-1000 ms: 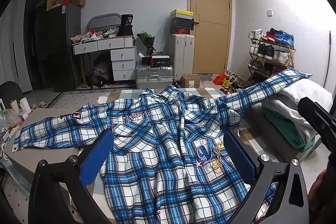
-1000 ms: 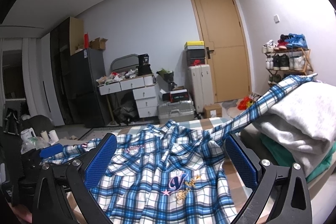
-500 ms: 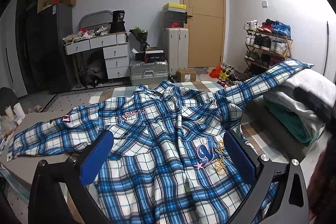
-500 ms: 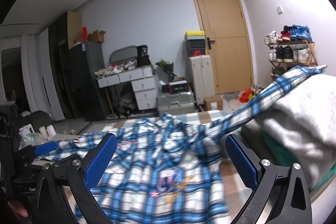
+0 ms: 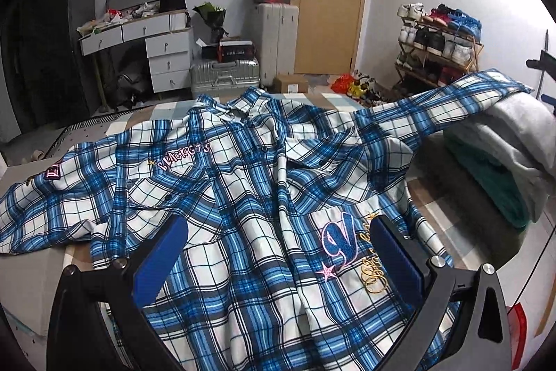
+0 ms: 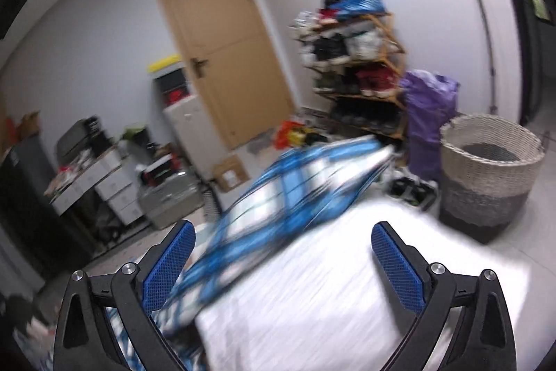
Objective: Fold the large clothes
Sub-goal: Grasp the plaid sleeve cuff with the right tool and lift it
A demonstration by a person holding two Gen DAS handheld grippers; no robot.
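- Because both tools are wide open and hold nothing, the plaid shirt [image 5: 243,197] lies loose and flat on the table [image 5: 31,263], front side up.
- One sleeve [image 5: 451,106] hangs up on the pile of folded clothes [image 5: 514,141]; if the right gripper [image 6: 283,263] tugs it hard, the pile could tip over.
- That tool's view is blurry, so it could miss the sleeve [image 6: 295,190] or pinch the grey cloth under it.
- If the left gripper [image 5: 278,263] grabs only the top layer, the shirt could bunch up.

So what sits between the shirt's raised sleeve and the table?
A stack of folded clothes, grey over green; the plaid shirt drapes its sleeve across it, in the left wrist view.
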